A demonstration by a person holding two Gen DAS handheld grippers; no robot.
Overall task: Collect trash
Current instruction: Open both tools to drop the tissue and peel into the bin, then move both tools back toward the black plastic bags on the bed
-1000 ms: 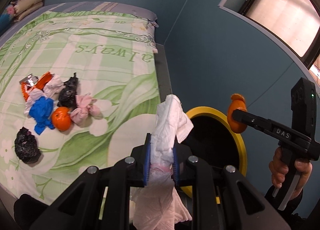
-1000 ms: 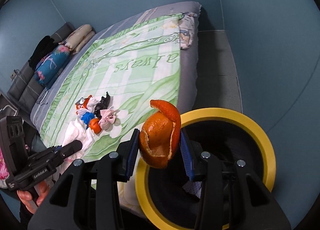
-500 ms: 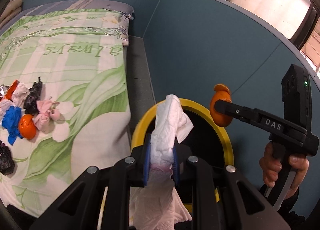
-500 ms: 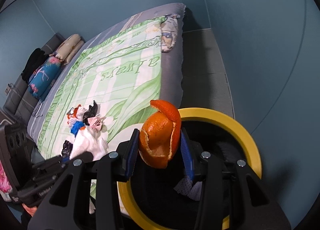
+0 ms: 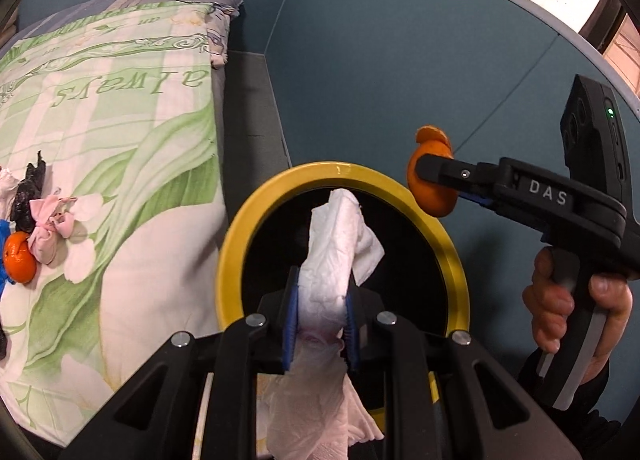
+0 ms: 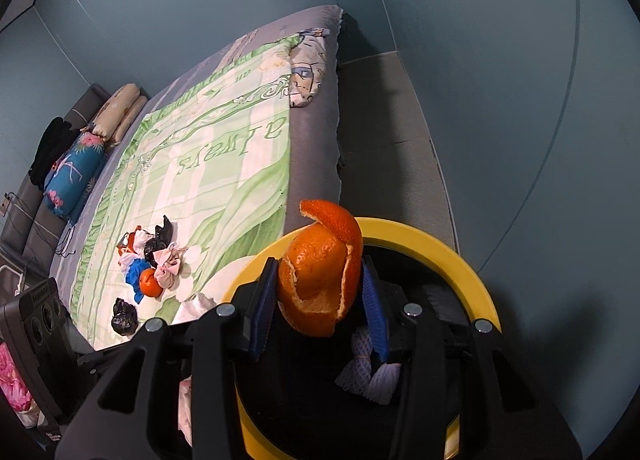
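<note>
My left gripper (image 5: 320,316) is shut on a crumpled white tissue (image 5: 336,256) and holds it over the mouth of the yellow-rimmed black bin (image 5: 240,236). My right gripper (image 6: 320,308) is shut on an orange peel (image 6: 320,268) and holds it above the bin's rim (image 6: 464,264); it also shows in the left wrist view (image 5: 432,184) at the bin's far right edge. A white mesh wrapper (image 6: 368,372) lies inside the bin. More trash lies on the bed: an orange (image 5: 18,260), a pink wad (image 5: 50,228), black bags (image 5: 28,192).
The bed with a green-and-white cover (image 5: 120,108) is left of the bin. A grey floor strip (image 6: 384,140) runs between the bed and the blue wall (image 5: 400,60). Pillows (image 6: 80,164) lie at the bed's far end.
Both grippers have moved right from the bed toward the bin. The tissue is now over the bin's opening and the orange peel is over its rim.
</note>
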